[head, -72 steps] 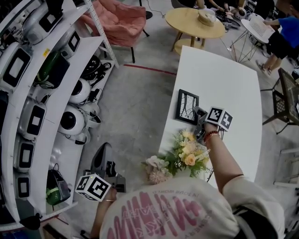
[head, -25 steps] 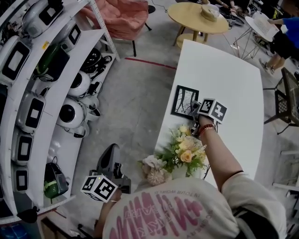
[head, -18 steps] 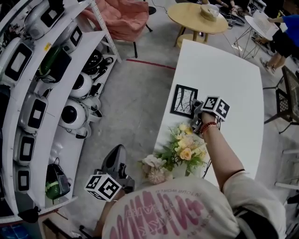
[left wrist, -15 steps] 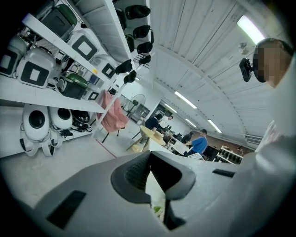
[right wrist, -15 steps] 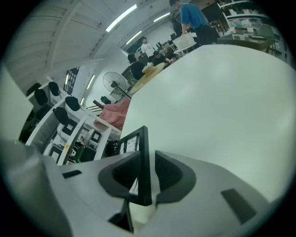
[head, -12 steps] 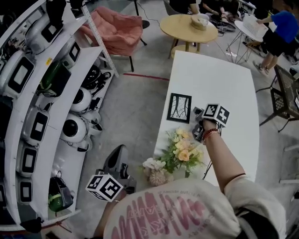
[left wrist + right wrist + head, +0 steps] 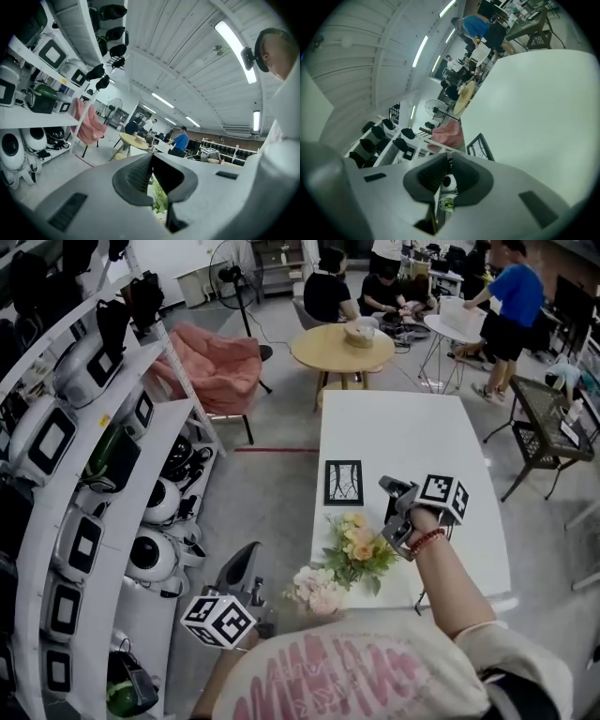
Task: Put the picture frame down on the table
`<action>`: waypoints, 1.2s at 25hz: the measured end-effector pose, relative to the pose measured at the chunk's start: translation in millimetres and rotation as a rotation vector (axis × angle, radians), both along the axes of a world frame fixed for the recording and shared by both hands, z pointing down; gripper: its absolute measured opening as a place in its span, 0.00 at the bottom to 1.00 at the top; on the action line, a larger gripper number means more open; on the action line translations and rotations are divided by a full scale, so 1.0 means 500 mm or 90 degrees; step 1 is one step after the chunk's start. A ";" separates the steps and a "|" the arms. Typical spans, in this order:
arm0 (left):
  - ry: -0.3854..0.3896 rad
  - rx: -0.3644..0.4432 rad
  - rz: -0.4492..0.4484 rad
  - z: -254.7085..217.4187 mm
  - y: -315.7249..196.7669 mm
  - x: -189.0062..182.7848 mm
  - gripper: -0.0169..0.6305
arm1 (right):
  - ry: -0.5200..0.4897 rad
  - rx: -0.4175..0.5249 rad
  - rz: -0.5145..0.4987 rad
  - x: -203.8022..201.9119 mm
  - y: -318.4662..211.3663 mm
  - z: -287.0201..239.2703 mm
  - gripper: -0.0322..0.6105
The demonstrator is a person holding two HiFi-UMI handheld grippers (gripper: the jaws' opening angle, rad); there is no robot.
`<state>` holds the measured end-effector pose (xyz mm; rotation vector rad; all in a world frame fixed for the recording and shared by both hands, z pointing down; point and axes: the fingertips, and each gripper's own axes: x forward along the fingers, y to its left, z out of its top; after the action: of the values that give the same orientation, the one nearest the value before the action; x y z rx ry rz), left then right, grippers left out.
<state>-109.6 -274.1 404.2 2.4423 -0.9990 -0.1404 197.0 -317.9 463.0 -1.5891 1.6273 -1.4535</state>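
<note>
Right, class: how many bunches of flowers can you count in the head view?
2: a yellow bunch on the white table near its front edge, and a pale pink bunch at its near left corner.

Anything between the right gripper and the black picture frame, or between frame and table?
Nothing visible. The black rectangular picture frame lies flat on the white table. The right gripper, jaws together and empty, is just right of it, apart. The yellow flower bouquet sits nearer the person, off that line.
</note>
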 end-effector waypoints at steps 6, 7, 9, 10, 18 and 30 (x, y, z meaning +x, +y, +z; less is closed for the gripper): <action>0.033 0.040 0.030 -0.064 0.033 -0.015 0.03 | -0.006 0.109 -0.023 -0.077 0.104 -0.136 0.09; 0.033 0.047 0.036 -0.074 0.043 -0.016 0.03 | 0.002 0.127 -0.034 -0.094 0.121 -0.156 0.09; 0.031 0.061 0.048 -0.091 0.062 -0.016 0.03 | 0.037 0.165 -0.045 -0.120 0.153 -0.192 0.07; 0.030 0.069 0.055 -0.099 0.072 -0.015 0.03 | 0.058 0.184 -0.042 -0.130 0.170 -0.208 0.06; -0.009 0.105 0.091 -0.122 0.144 -0.020 0.03 | 0.334 0.223 0.013 -0.176 0.286 -0.242 0.06; -0.019 0.092 0.127 -0.083 0.269 -0.074 0.03 | 0.486 0.123 0.025 -0.235 0.446 -0.156 0.06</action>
<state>-146.5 -139.8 362.5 2.6670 -0.7740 -0.1128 79.7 -95.1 384.8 -2.1838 2.0215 -0.6460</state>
